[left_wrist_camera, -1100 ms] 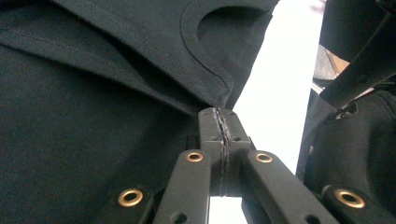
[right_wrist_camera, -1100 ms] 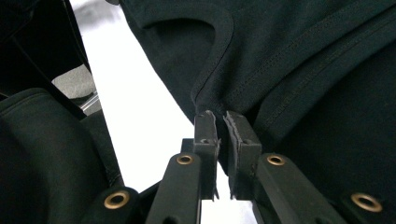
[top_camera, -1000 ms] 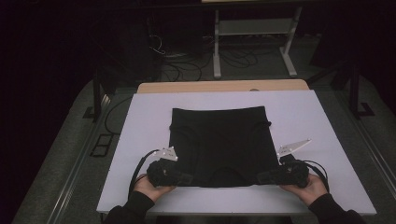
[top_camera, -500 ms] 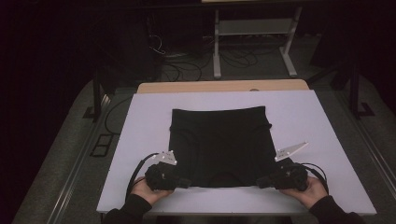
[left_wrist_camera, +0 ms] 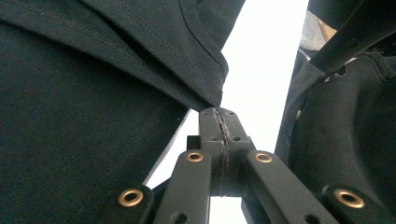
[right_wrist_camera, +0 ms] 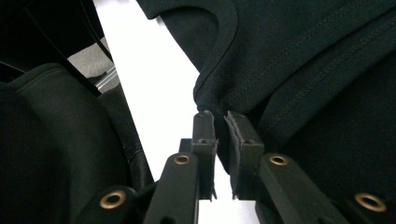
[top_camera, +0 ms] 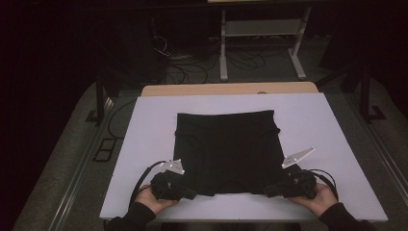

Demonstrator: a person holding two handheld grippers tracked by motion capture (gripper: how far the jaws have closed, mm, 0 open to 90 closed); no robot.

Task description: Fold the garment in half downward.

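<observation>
Folding looks about half done: the black garment lies doubled near my edge of the white table, left gripper clamped on its corner, right gripper just easing apart (fabric between), tidying left.

Left gripper clamped — right gripper loosening
</observation>
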